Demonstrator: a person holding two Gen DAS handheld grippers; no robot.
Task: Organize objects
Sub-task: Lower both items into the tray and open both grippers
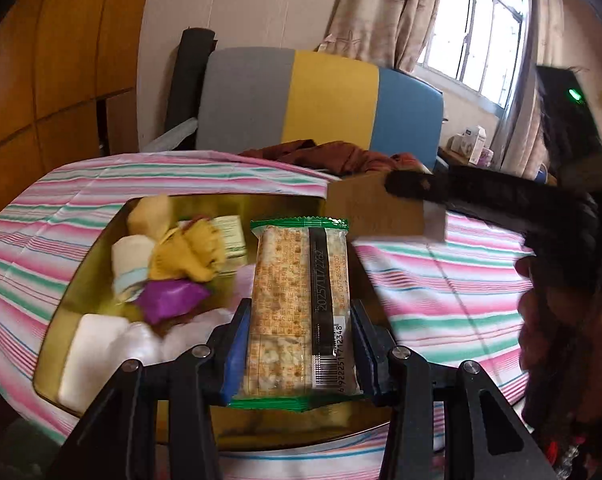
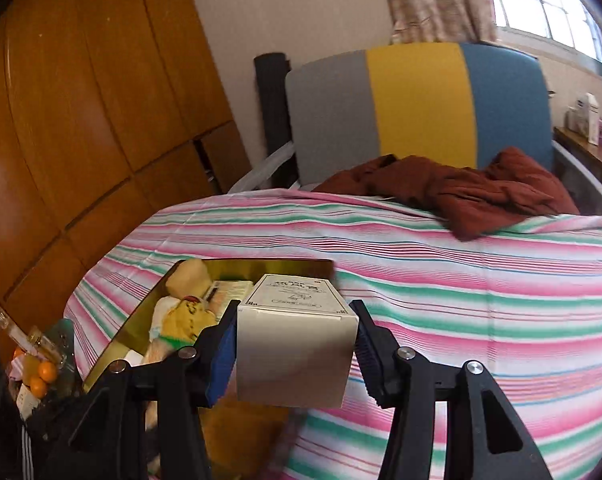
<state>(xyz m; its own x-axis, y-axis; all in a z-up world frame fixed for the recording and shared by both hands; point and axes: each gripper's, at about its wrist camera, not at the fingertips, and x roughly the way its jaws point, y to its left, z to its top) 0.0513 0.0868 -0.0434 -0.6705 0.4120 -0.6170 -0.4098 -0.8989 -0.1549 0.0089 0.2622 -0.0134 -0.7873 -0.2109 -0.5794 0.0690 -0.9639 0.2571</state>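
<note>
Crackers in a green-edged packet (image 1: 299, 312) sit clamped in my left claw (image 1: 299, 344) above the gold tin (image 1: 77, 280) of snacks, while my right claw (image 2: 295, 354) pinches a white box (image 2: 297, 344) over the tin's edge.

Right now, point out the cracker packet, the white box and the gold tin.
cracker packet (image 1: 297, 312): left wrist view, middle of clear wrapper.
white box (image 2: 295, 360): right wrist view, near blank face.
gold tin (image 1: 285, 204): left wrist view, far inner wall.

Motion-blurred yellow wrapper (image 1: 189, 254) and white box (image 1: 393, 210)
</note>
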